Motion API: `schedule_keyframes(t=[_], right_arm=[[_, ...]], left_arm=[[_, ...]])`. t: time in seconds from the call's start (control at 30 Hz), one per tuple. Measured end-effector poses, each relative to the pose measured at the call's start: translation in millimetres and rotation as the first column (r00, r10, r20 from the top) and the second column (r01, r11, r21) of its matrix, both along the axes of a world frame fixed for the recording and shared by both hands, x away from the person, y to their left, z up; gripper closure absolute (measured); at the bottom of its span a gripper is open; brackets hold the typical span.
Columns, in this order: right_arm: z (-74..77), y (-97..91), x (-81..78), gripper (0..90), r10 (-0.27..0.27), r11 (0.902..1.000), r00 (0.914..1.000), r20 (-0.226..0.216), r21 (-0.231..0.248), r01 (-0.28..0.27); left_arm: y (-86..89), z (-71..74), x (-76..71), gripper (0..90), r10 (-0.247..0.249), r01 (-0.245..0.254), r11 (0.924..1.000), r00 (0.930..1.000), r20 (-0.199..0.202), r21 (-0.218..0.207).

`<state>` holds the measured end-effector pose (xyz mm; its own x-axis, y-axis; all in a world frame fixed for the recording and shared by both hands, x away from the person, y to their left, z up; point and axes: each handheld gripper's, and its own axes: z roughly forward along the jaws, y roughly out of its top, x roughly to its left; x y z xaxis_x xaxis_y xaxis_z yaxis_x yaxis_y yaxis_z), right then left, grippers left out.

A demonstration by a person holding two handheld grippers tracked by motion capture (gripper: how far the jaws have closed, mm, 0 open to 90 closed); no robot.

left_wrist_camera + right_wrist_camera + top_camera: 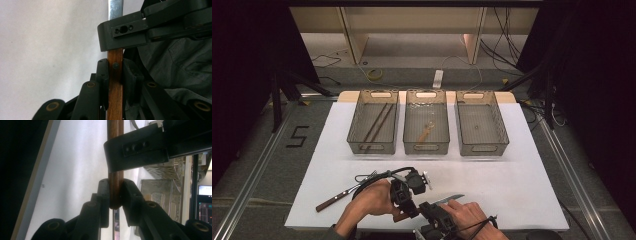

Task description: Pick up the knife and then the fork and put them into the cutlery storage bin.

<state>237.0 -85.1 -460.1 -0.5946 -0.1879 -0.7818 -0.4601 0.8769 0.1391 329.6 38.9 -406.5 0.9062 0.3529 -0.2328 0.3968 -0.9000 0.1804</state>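
Both tools clamp knife [115, 82] wooden handle, blade toward baskets.

Looking down and forward over the bench [522, 165] from above; riding close along each claw, sharing the wooden-handled knife [115, 75].

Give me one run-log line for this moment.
left tongs: shut on knife handle | right tongs: shut on same handle | fork: on table | trays: untouched
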Motion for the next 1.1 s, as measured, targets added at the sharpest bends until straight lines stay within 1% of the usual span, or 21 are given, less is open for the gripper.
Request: schedule_keyframes(t=[0.1,0.17,0.23,0.27,0.37,0.47,0.5,0.53,0.6,0.67,0.7,0.73,0.8,0.83,0.87,0.9,0.97,1.0,1.03,1.07,1.1], right_arm=[[0.2,-0.2,0.0,78.5,0.007,1.0,0.9999,0.008,0.0,-0.007],[0.7,-0.7,0.6,78.8,0.009,1.0,1.0,0.003,0.003,-0.009],[1.7,-1.3,0.8,79.0,0.011,0.9999,0.9999,0.0,0.004,-0.011],[2.3,-1.8,1.0,79.0,0.008,0.9999,1.0,-0.003,0.009,-0.008],[5.6,-6.9,1.1,79.1,-0.001,0.9998,0.9997,-0.023,0.021,0.001],[6.6,-11.3,2.4,79.1,-0.015,0.9994,0.9995,-0.027,0.031,0.016],[7.3,-12.6,2.9,79.1,-0.022,0.9992,0.9989,-0.043,0.032,0.023],[7.7,-13.1,3.7,79.1,-0.016,0.9989,0.9988,-0.046,0.043,0.018],[8.3,-14.4,3.5,79.1,-0.024,0.9985,0.9981,-0.056,0.048,0.027],[9.2,-16.2,4.7,79.1,-0.047,0.9979,0.9971,-0.061,0.043,0.049],[9.9,-17.3,6.9,79.1,-0.048,0.9975,0.9969,-0.062,0.049,0.051],[10.6,-19.8,9.4,79.1,-0.059,0.996,0.9959,-0.069,0.064,0.063],[13.4,-24.0,14.0,79.1,-0.081,0.9934,0.9939,-0.075,0.075,0.087],[15.0,-27.1,16.3,79.1,-0.102,0.9898,0.9902,-0.095,0.09,0.111],[17.6,-31.1,20.3,79.1,-0.116,0.9855,0.9869,-0.112,0.111,0.129],[20.8,-34.7,24.6,79.1,-0.123,0.984,0.9844,-0.126,0.113,0.138],[25.1,-40.6,32.5,79.1,-0.144,0.9767,0.9767,-0.159,0.136,0.166],[27.6,-43.5,37.5,79.1,-0.152,0.9719,0.972,-0.179,0.151,0.18],[30.4,-47.2,42.4,79.1,-0.167,0.964,0.9629,-0.212,0.17,0.204],[31.9,-49.0,43.9,79.1,-0.193,0.9516,0.9499,-0.246,0.189,0.242],[36.2,-53.0,48.6,79.1,-0.208,0.9396,0.9377,-0.278,0.21,0.271]], left_arm=[[1.0,0.7,0.5,75.1,0.004,-0.004,1.0,1.0,-0.001,-0.008],[1.5,1.0,0.7,74.5,0.005,-0.006,0.9999,1.0,-0.005,-0.015],[1.9,2.3,0.4,72.4,0.011,-0.01,0.9998,0.9999,0.007,-0.017],[2.9,4.2,0.5,68.5,0.027,-0.027,0.9995,0.9995,0.015,-0.019],[10.0,9.1,1.9,56.0,0.042,-0.042,0.9989,0.9987,0.029,-0.023],[18.9,15.1,3.0,50.1,0.068,-0.067,0.9971,0.9968,0.042,-0.037],[22.3,17.0,3.3,47.9,0.076,-0.074,0.9964,0.9959,0.05,-0.042],[25.6,18.4,3.3,45.7,0.079,-0.077,0.996,0.9954,0.054,-0.045],[32.7,20.9,2.4,41.8,0.084,-0.081,0.9954,0.9949,0.056,-0.051],[41.4,24.0,2.0,38.6,0.094,-0.09,0.9931,0.9941,0.055,-0.075],[47.6,26.1,2.0,37.2,0.11,-0.104,0.9896,0.9925,0.055,-0.1],[51.5,27.3,2.3,34.9,0.116,-0.11,0.9877,0.9916,0.056,-0.112],[62.7,29.7,3.0,31.7,0.133,-0.121,0.9832,0.9877,0.082,-0.136],[69.0,29.8,3.4,30.5,0.164,-0.15,0.9771,0.9823,0.09,-0.151],[73.9,29.9,4.5,28.9,0.181,-0.165,0.9744,0.9783,0.1,-0.153],[77.0,29.8,5.2,28.1,0.196,-0.177,0.9713,0.9741,0.112,-0.158],[84.0,27.8,7.5,26.3,0.239,-0.214,0.9609,0.9618,0.133,-0.176],[87.4,25.6,9.0,26.1,0.265,-0.238,0.9543,0.9532,0.145,-0.181],[89.2,24.0,9.9,24.8,0.279,-0.25,0.9506,0.9477,0.155,-0.184],[92.9,21.7,11.7,23.6,0.302,-0.268,0.9444,0.9365,0.178,-0.19],[96.0,19.5,12.8,23.2,0.335,-0.298,0.9327,0.9248,0.181,-0.203]])
